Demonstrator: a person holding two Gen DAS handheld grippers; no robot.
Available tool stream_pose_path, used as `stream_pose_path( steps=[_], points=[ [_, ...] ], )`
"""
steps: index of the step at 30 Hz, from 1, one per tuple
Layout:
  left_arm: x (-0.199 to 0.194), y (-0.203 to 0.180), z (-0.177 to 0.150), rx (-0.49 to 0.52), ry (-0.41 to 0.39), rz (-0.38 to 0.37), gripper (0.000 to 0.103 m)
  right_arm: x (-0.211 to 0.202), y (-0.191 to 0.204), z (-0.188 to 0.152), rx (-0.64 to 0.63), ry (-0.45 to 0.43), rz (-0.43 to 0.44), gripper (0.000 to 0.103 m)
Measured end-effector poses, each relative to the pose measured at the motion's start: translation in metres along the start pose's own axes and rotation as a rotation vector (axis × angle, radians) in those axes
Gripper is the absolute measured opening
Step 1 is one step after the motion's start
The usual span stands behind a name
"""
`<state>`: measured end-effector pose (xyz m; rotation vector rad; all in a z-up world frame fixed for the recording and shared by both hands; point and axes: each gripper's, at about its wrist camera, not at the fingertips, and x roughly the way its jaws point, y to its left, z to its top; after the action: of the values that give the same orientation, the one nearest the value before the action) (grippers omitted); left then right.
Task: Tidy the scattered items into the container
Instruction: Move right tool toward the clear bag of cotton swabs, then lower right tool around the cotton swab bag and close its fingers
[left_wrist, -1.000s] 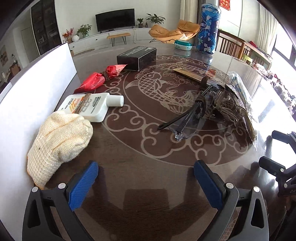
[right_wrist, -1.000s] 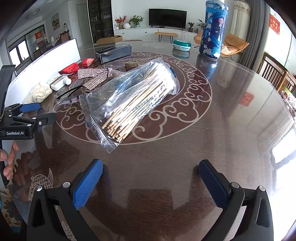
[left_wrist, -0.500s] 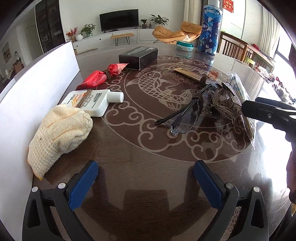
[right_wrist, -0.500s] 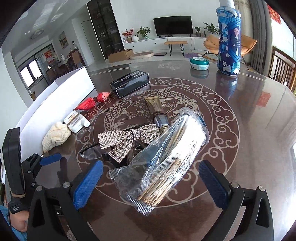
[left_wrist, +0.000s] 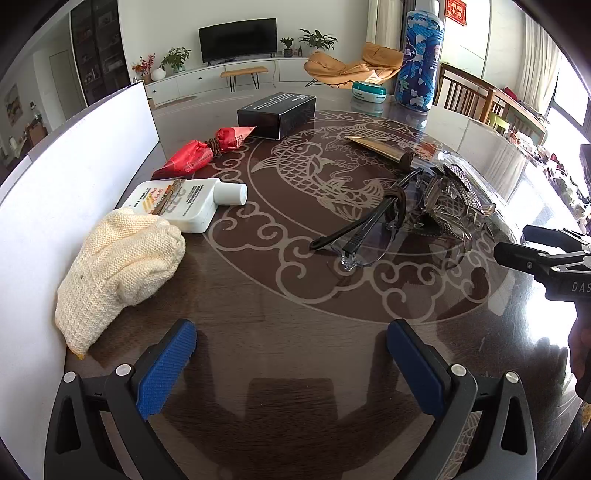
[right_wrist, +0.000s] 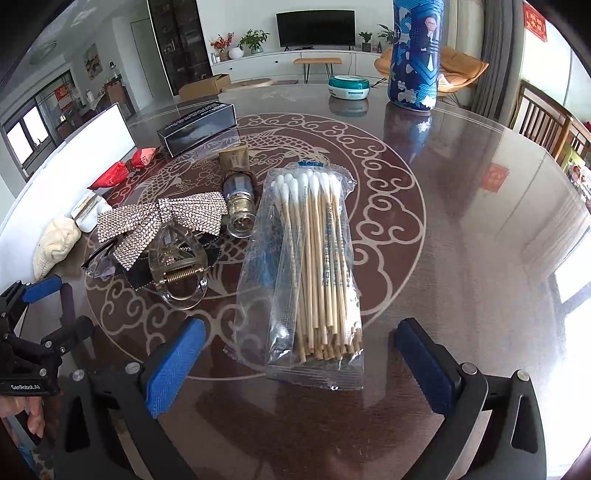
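Observation:
A clear bag of cotton swabs (right_wrist: 314, 280) lies straight ahead of my right gripper (right_wrist: 299, 365), which is open and empty just short of it. Left of the bag sit a clear hair claw (right_wrist: 177, 273), a sequinned bow (right_wrist: 162, 221), glasses (left_wrist: 354, 236) and a small glass bottle (right_wrist: 240, 199). My left gripper (left_wrist: 291, 365) is open over bare table. Ahead of it on the left lie a cream knitted glove (left_wrist: 118, 266), a white lotion bottle (left_wrist: 184, 203) and a red wrapped packet (left_wrist: 199, 153). The white container wall (left_wrist: 74, 177) runs along the left edge.
A black box (left_wrist: 277, 114) lies at the back of the round glass-topped table (right_wrist: 461, 206). A tall blue canister (right_wrist: 415, 55) and a teal round tin (right_wrist: 349, 86) stand at the far side. Wooden chairs (left_wrist: 476, 96) stand on the right. A hand (right_wrist: 26, 417) holds the left gripper.
My right gripper has swung round and closed in until the swab bag lies centred between its fingers. The left gripper has barely moved; the right gripper now reaches into its view from the right.

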<state>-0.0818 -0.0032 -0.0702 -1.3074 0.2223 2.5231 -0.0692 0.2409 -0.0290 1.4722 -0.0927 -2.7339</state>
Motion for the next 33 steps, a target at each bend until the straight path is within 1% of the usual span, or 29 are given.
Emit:
stream_pose_path(
  steps=[4,11,33],
  points=[
    [0.0,0.0,0.0,0.0,0.0,0.0,0.103,-0.002,-0.002,-0.002,-0.025,0.009,0.001,0.103],
    [0.0,0.0,0.0,0.0,0.0,0.0,0.103,-0.003,0.011,-0.005,-0.071,0.017,0.001,0.103],
    [0.0,0.0,0.0,0.0,0.0,-0.001,0.103,0.005,0.018,0.001,-0.109,0.055,-0.023,0.103]
  ],
)
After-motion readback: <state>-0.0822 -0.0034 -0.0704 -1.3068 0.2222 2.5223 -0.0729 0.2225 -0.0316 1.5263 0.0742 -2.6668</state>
